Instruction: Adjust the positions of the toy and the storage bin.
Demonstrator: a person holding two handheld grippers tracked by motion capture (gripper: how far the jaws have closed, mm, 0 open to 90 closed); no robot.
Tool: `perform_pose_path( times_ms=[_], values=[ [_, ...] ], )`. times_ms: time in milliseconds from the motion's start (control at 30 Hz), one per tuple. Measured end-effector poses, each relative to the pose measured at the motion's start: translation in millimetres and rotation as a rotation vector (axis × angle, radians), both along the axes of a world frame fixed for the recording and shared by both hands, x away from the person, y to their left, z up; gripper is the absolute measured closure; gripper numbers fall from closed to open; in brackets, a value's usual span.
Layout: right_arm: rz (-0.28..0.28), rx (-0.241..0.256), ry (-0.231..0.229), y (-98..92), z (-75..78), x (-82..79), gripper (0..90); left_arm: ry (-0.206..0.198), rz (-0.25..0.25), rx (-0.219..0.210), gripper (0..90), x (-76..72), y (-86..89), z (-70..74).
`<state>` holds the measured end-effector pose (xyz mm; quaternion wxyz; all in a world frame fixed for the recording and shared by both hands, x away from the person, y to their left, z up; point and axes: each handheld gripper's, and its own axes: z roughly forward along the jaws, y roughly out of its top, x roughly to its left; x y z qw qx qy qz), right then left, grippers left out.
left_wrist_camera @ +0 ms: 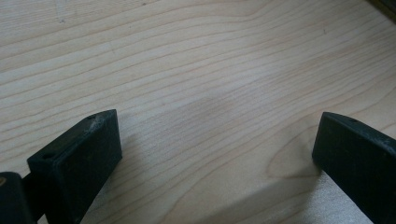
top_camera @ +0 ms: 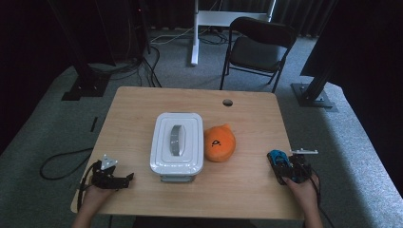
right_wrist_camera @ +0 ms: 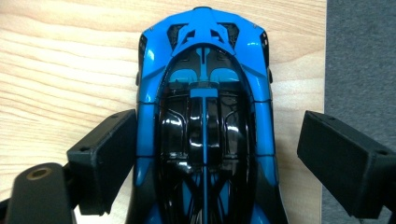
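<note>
A blue and black toy car (top_camera: 276,156) (right_wrist_camera: 204,116) lies on the wooden table (top_camera: 138,107) near its right edge. My right gripper (top_camera: 281,166) (right_wrist_camera: 218,135) straddles the car with its jaws open. One jaw rests against the car's side and the other stands a little apart from it. At the front left corner my left gripper (top_camera: 126,179) (left_wrist_camera: 217,135) is open over bare wood (left_wrist_camera: 201,70), nothing between its fingers. A white lidded box (top_camera: 177,142) with a grey handle stands mid-table. An orange soft pouch (top_camera: 219,142) with a black mark lies against the box's right side.
A round cable hole (top_camera: 227,102) sits at the table's far edge. Beyond the table stand a black folding chair (top_camera: 256,47) and a white desk leg (top_camera: 194,33). Cables lie on the grey carpet (top_camera: 62,164) at the left. The table's right edge (right_wrist_camera: 325,56) runs close beside the car.
</note>
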<state>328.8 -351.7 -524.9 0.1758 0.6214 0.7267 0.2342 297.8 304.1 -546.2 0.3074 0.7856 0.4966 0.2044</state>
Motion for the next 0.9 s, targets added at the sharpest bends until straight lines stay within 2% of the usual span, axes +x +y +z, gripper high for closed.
perform_pose_path(
  times_ms=[100,133,233,400,467,600,767,900],
  values=[
    [0.015,-0.013,0.014,2.9,-5.5,3.5,13.0,0.0,0.0,0.0,1.7,0.0,0.0,0.0],
    [0.015,-0.034,0.012,4.1,-6.9,3.8,14.4,0.0,0.0,0.001,1.7,0.0,0.0,0.0],
    [0.022,-0.022,-0.003,6.5,-5.7,2.6,25.1,0.0,0.0,0.0,1.7,0.0,0.0,0.0],
    [-0.022,-0.02,0.025,12.6,-1.7,3.5,25.4,0.0,0.0,0.0,1.7,0.0,0.0,0.0],
    [-0.032,-0.027,0.014,14.9,3.6,1.9,26.6,0.0,0.0,0.0,1.7,0.0,0.0,0.0],
    [-0.037,-0.012,0.006,17.1,13.3,-1.3,26.6,0.0,0.0,0.0,1.7,0.0,0.0,0.0],
    [-0.062,-0.012,-0.002,23.2,12.1,-2.0,26.7,0.0,0.0,0.0,1.7,0.1,0.0,0.0],
    [-0.047,-0.003,0.001,33.9,9.2,-1.0,26.7,0.0,0.0,0.0,1.7,0.0,0.0,0.0]
  ],
)
